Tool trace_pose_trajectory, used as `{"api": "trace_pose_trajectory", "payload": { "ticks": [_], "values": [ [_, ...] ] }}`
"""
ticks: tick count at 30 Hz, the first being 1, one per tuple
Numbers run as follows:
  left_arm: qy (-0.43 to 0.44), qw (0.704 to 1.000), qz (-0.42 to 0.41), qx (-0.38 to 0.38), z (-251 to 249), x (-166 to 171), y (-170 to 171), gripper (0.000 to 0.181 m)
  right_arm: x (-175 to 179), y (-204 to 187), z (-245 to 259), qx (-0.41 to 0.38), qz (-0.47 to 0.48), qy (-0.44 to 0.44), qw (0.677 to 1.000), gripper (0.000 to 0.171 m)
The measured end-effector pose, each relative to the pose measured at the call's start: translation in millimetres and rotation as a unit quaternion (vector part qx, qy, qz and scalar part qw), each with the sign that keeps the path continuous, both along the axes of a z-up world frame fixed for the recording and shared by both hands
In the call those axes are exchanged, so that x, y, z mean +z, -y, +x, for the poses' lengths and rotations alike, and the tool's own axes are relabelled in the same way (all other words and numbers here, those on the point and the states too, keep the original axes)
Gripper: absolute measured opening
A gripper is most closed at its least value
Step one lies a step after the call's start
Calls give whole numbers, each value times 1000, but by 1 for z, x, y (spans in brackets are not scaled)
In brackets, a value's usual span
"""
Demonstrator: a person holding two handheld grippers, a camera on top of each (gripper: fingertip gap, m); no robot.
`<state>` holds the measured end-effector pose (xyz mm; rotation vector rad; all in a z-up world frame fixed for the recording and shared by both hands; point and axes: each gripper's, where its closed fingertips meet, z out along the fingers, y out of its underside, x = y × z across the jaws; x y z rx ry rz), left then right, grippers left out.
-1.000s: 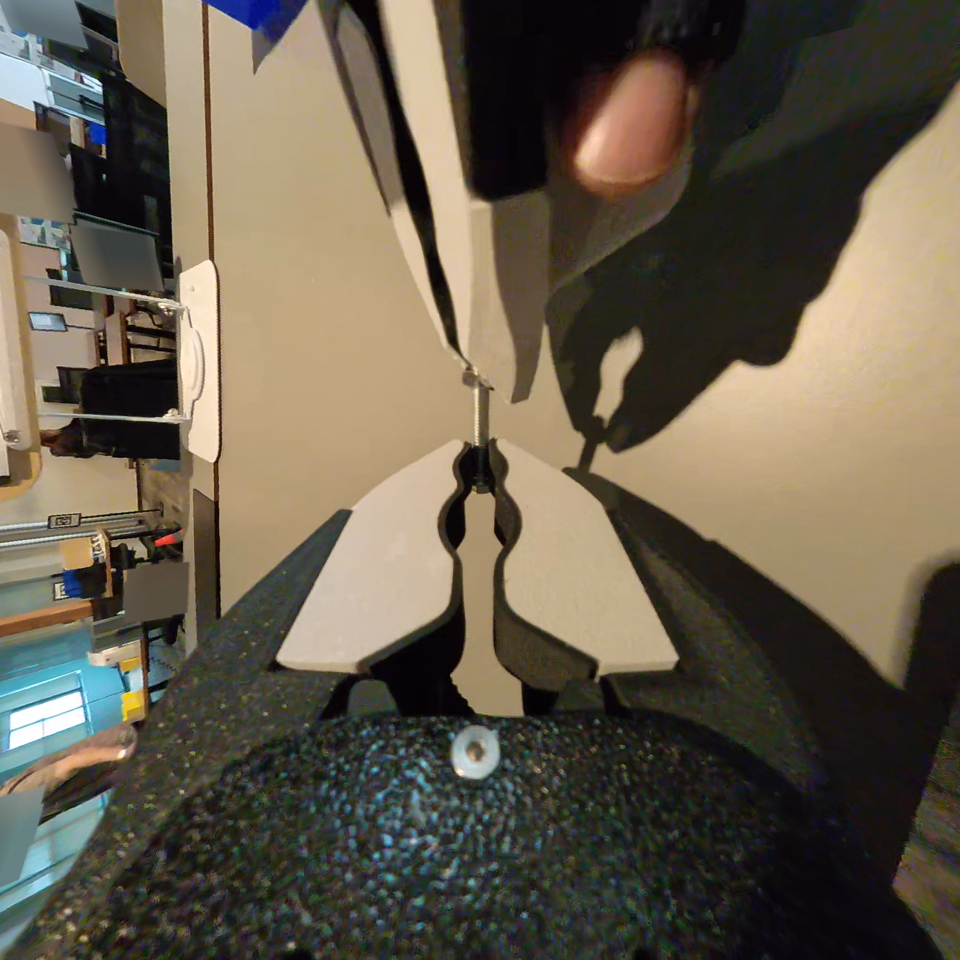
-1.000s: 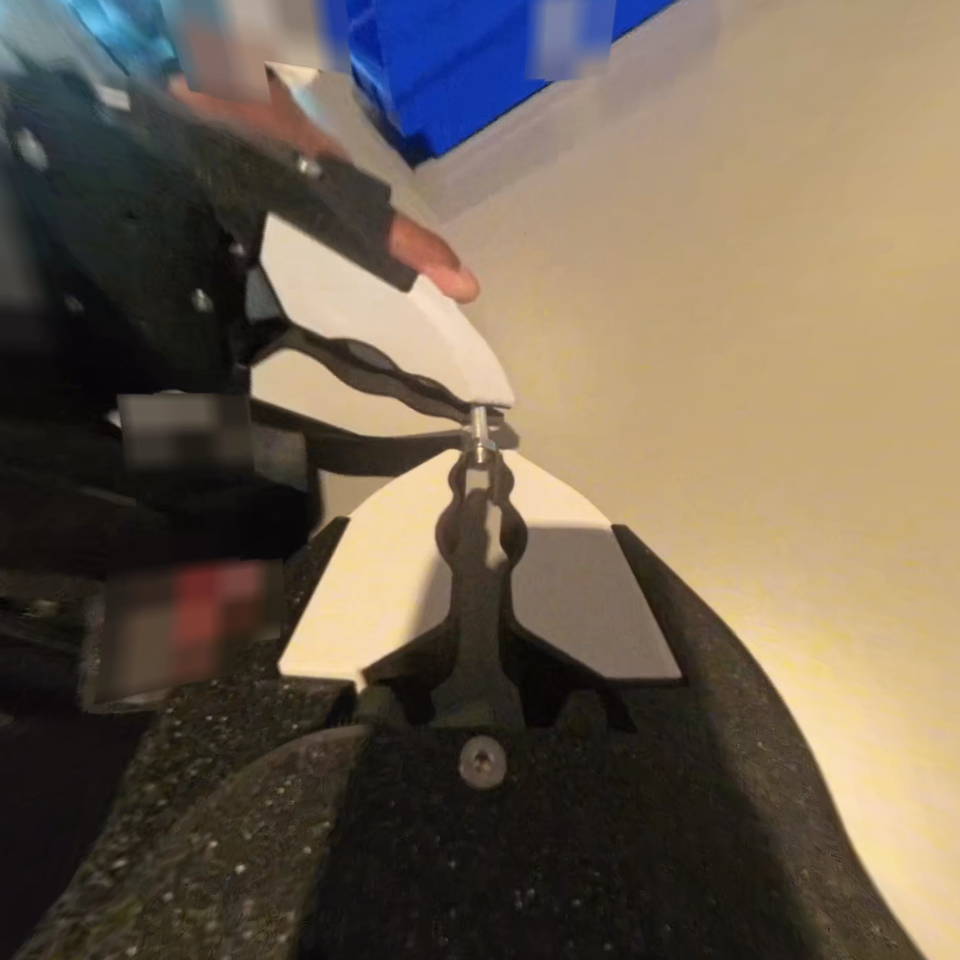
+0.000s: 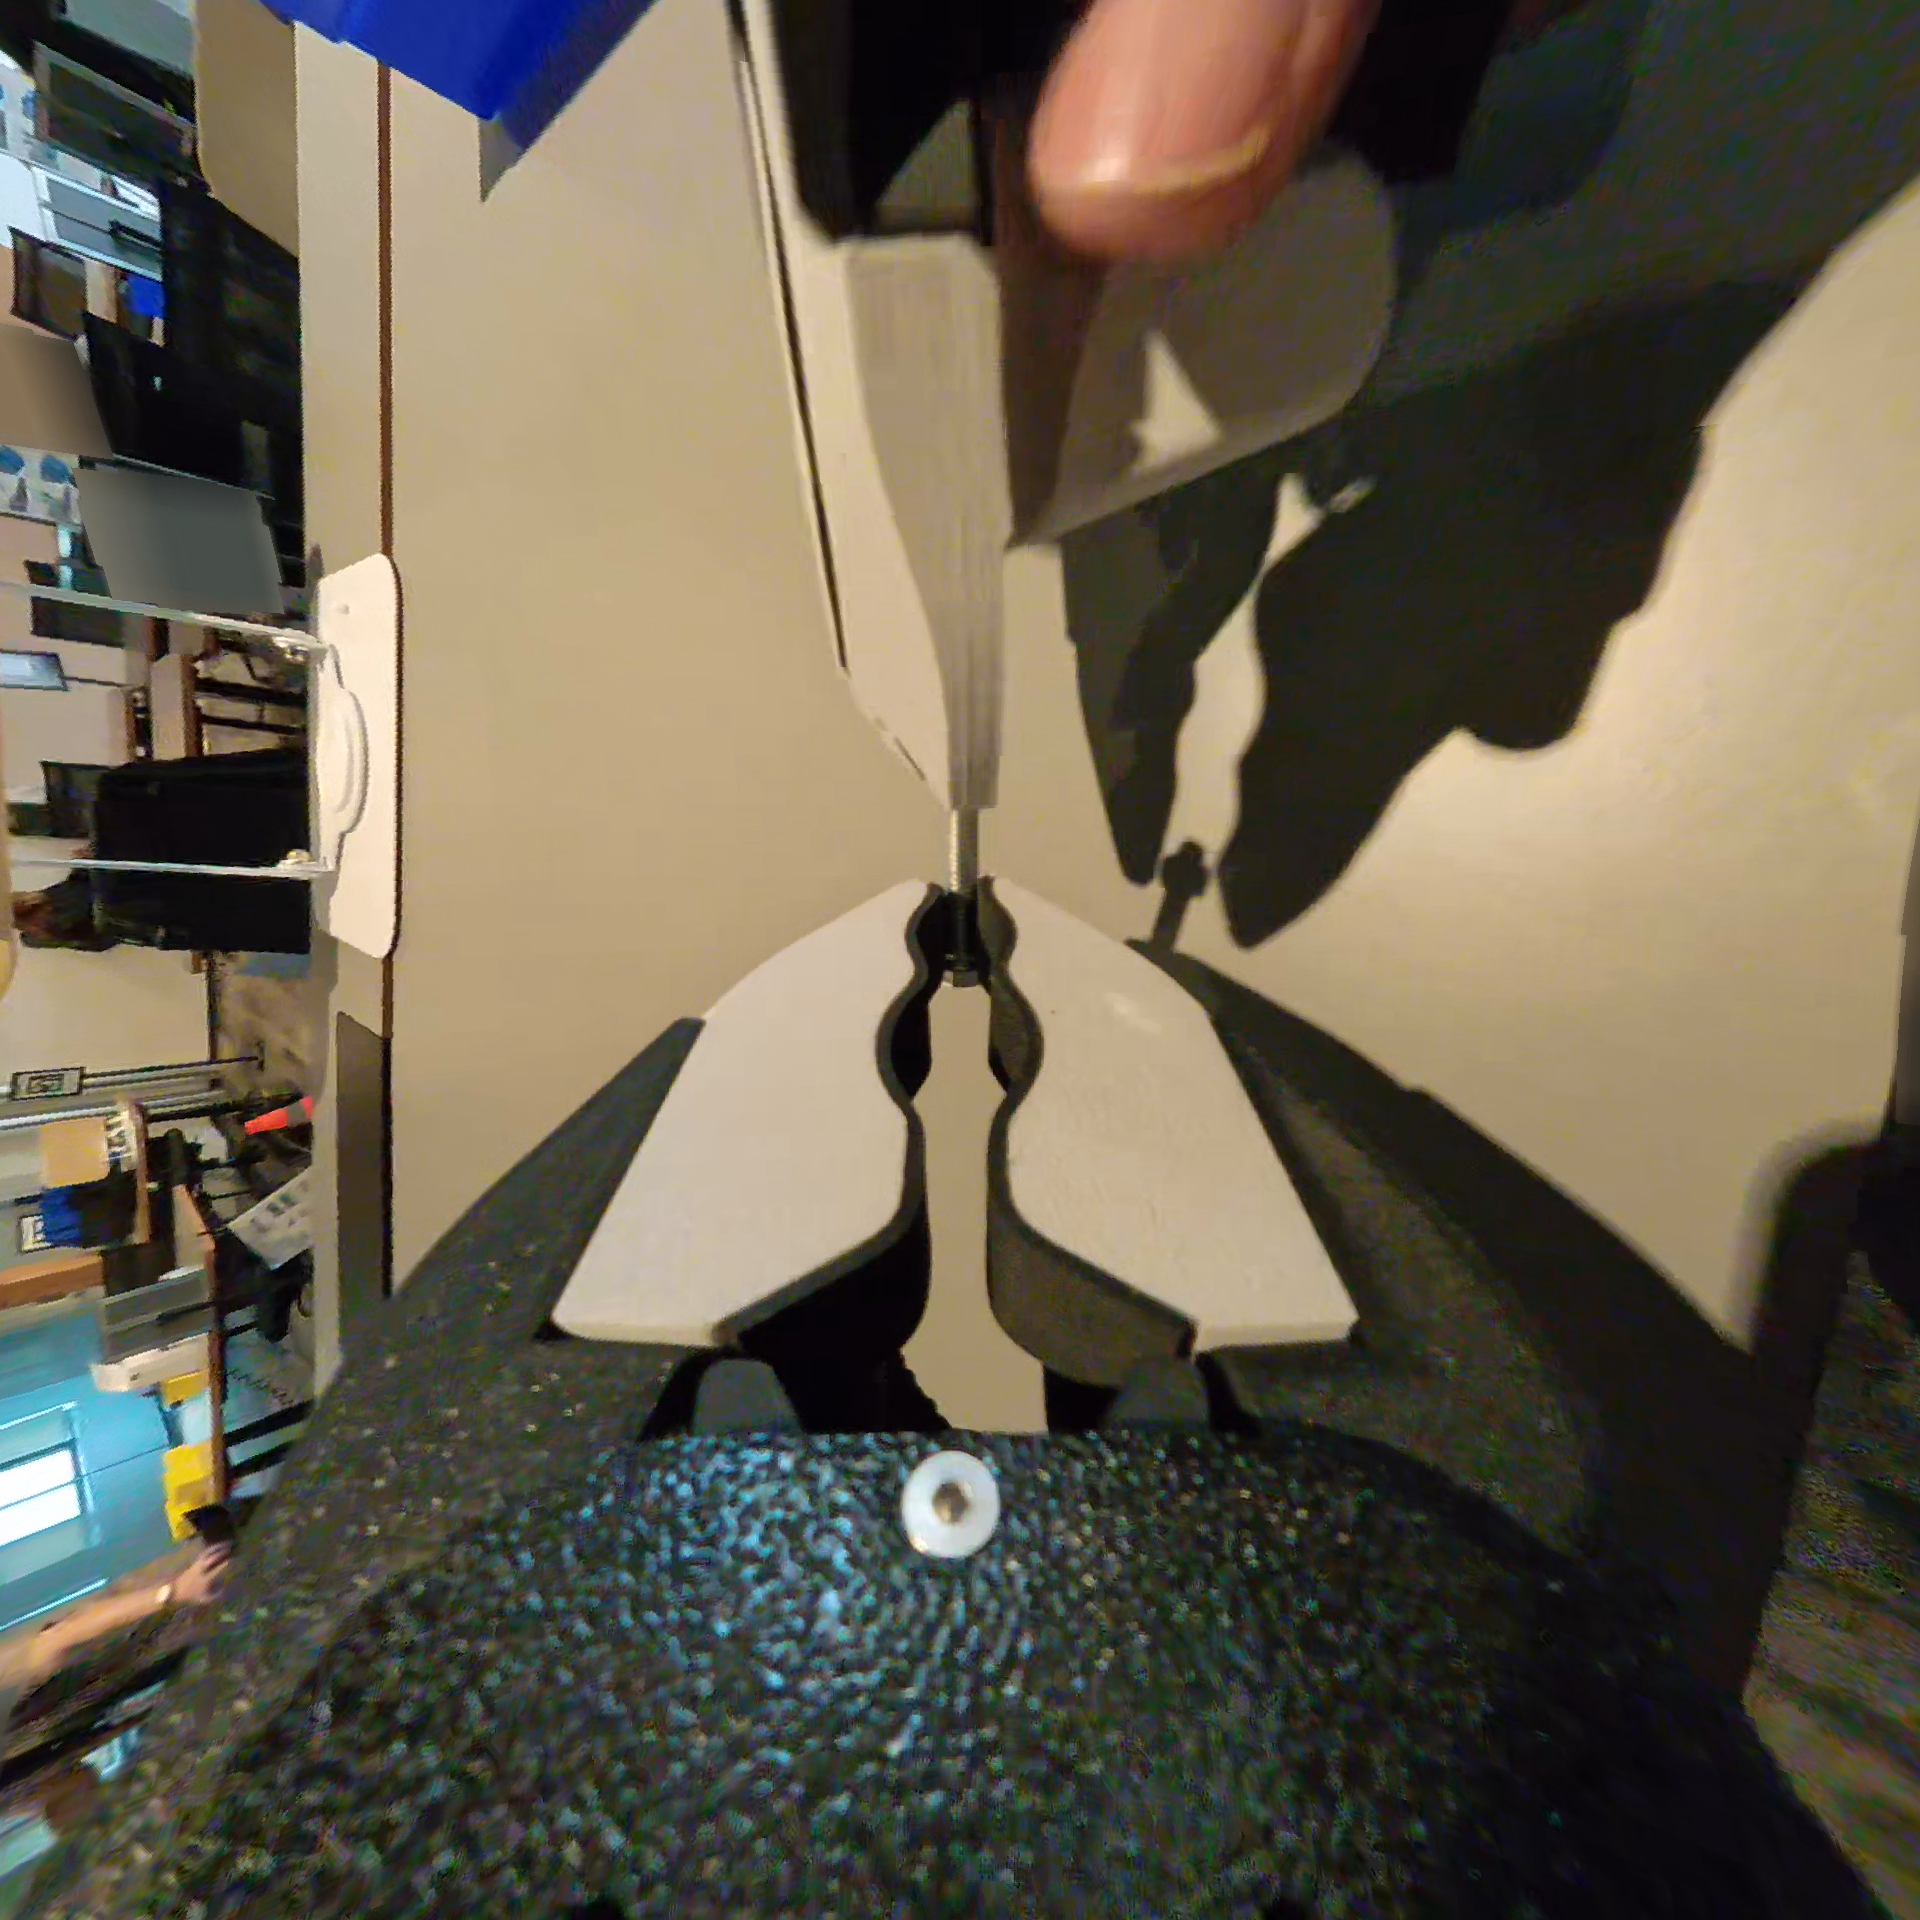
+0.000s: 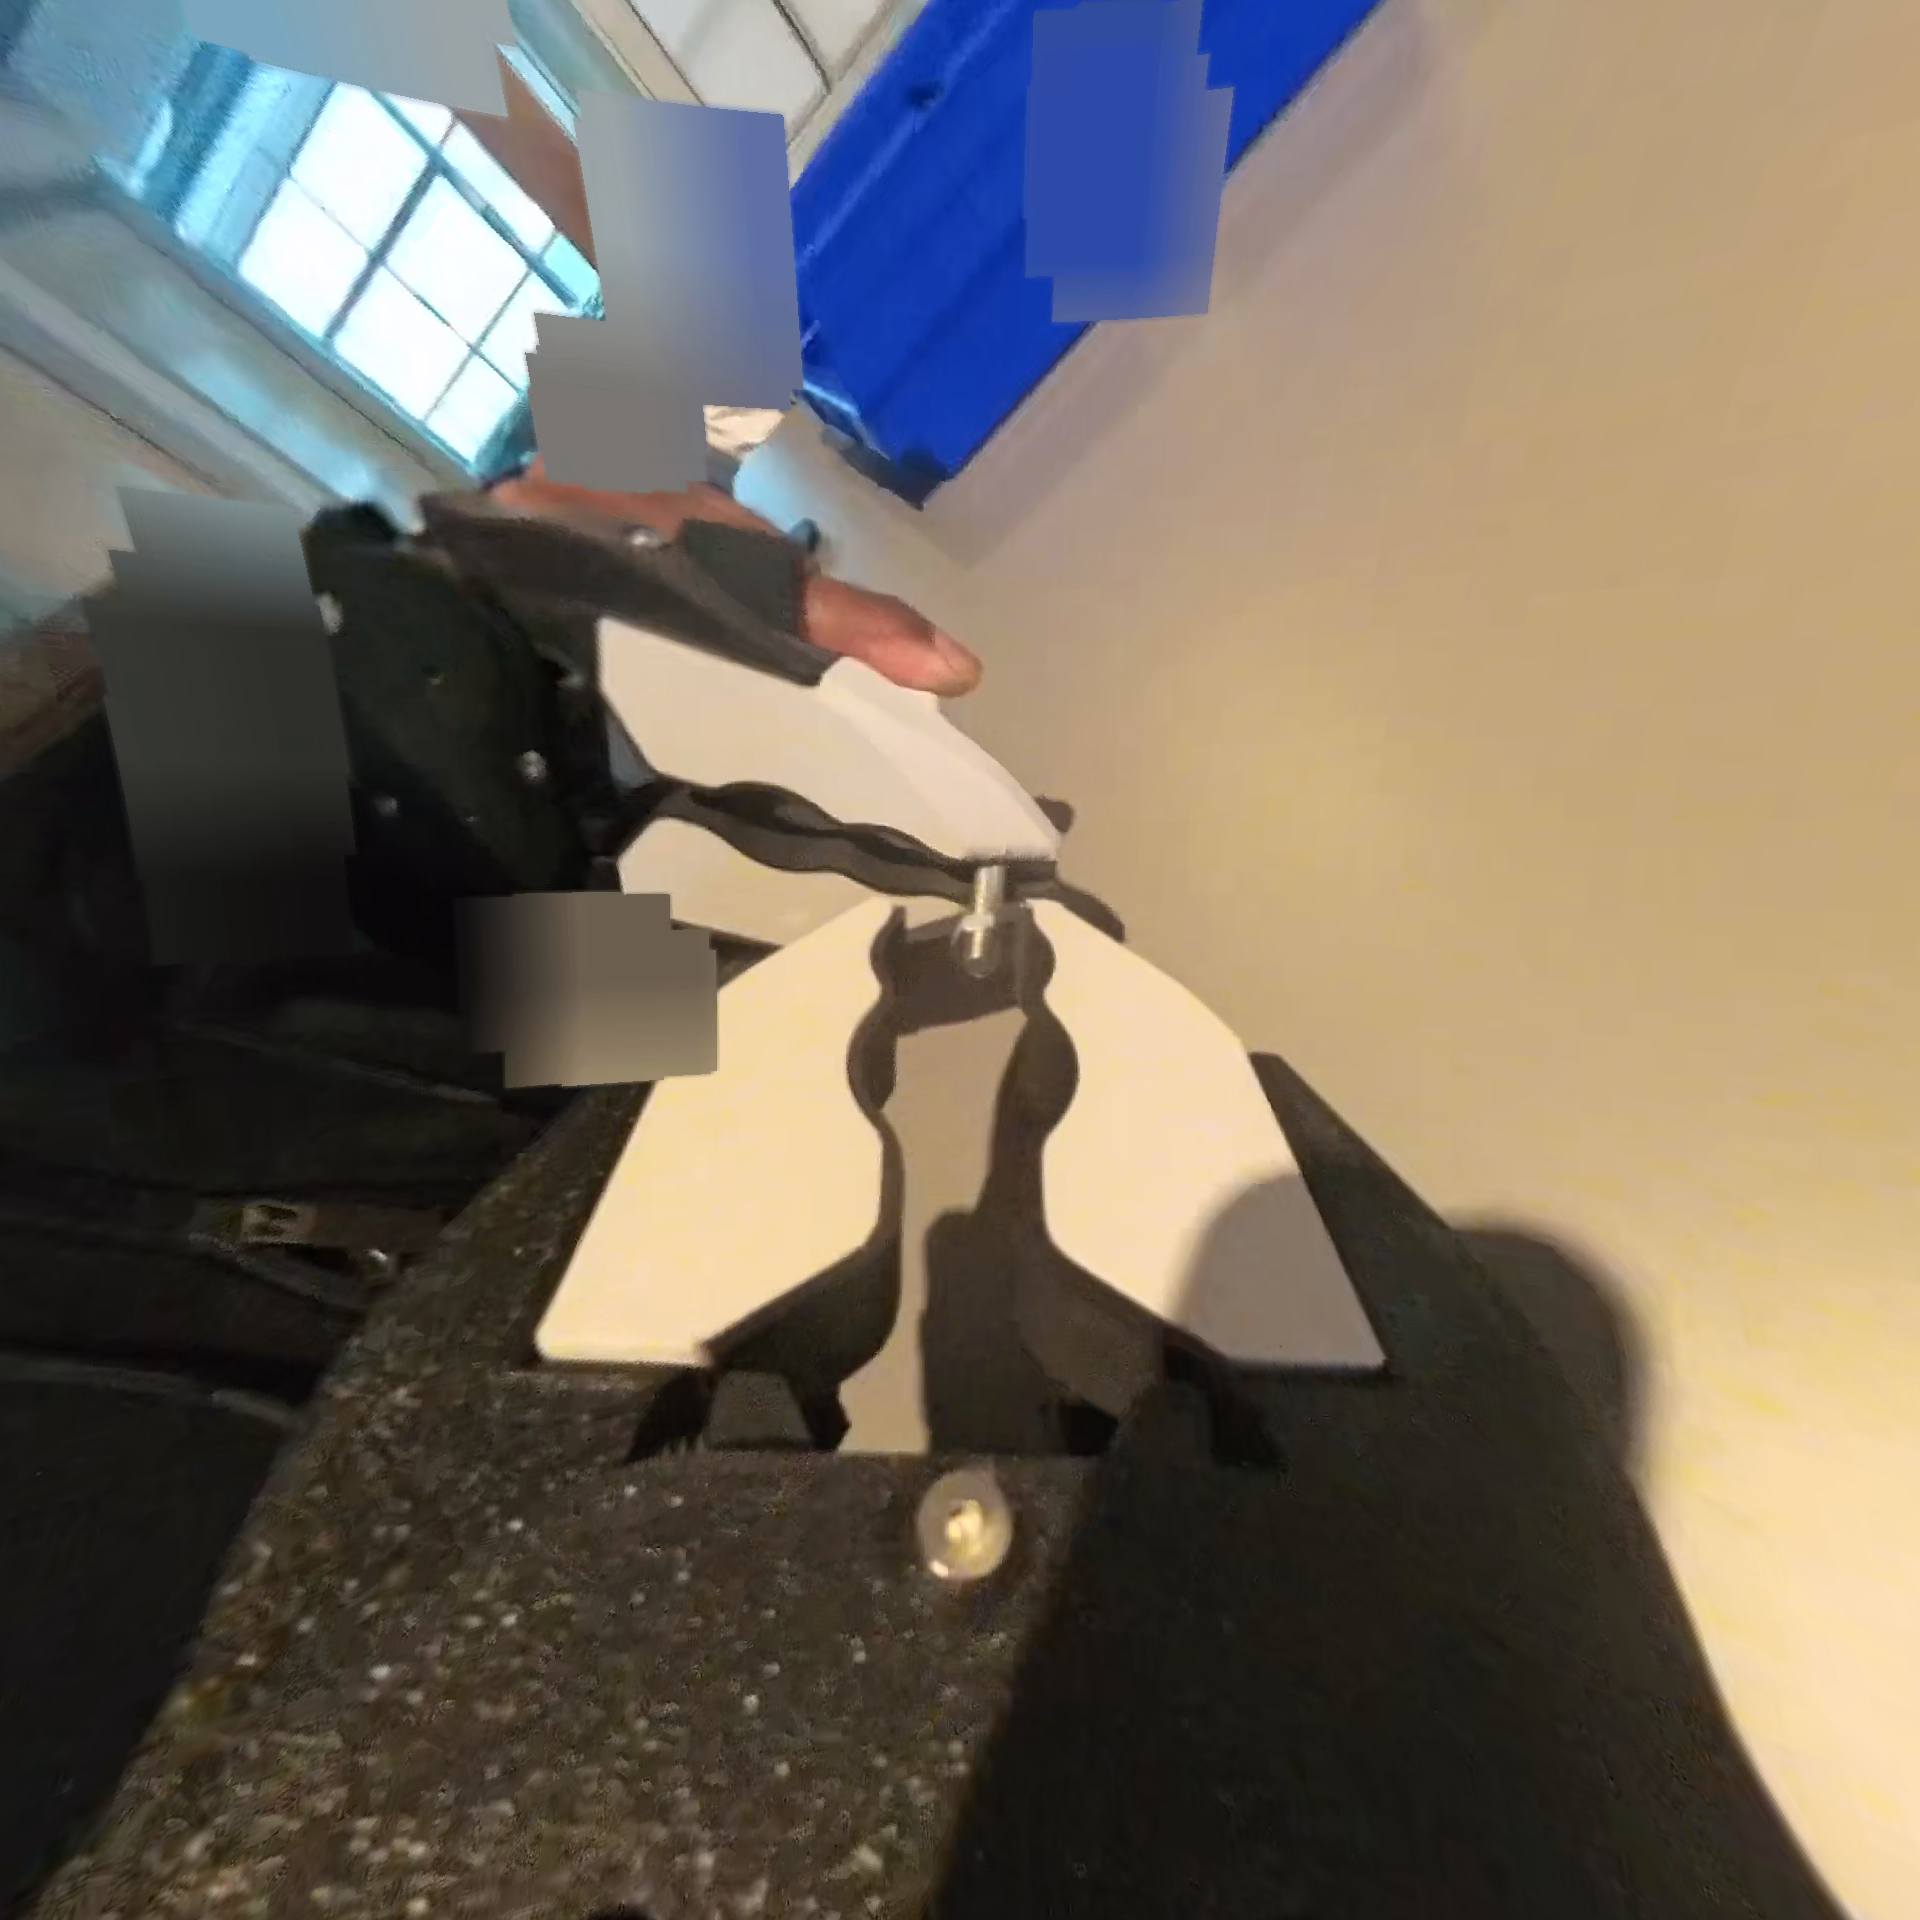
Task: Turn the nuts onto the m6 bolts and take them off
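Observation:
A small silver bolt (image 3: 963, 847) hangs in the air between my two grippers, above the beige table (image 3: 582, 623). My left gripper (image 3: 961, 904) is shut on one end of the bolt. A bit of metal shows between its black pads. In the right wrist view the left gripper (image 4: 1013, 857) comes in from the left and clamps the top of the bolt (image 4: 985, 896). My right gripper (image 4: 966, 920) has its tips closed around the hex nut (image 4: 974, 930) on the thread. In the left wrist view the right gripper (image 3: 961, 795) comes down from above and hides the nut.
A blue bin (image 4: 935, 260) stands at the back of the table and shows in the left wrist view (image 3: 436, 52) at the top. A white clamp plate (image 3: 358, 748) sits on the table's far edge. A thumb (image 3: 1164, 114) rests on the right gripper. The grippers are tip to tip, or close to it.
The right gripper has shifted around the bolt and looks larger and closer in the left wrist view. Its own view has tilted, and a window now shows. Both grips hold.

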<state>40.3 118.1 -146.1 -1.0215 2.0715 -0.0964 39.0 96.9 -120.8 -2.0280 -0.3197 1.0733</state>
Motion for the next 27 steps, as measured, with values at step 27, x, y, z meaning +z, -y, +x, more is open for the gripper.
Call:
{"api": "trace_pose_trajectory", "payload": {
  "ticks": [27],
  "values": [
    [0, 1000, 4, -9, -15, 4, 9, 6, 5, 10, -12, -24, 48, 22, 998, 17]
  ]
}}
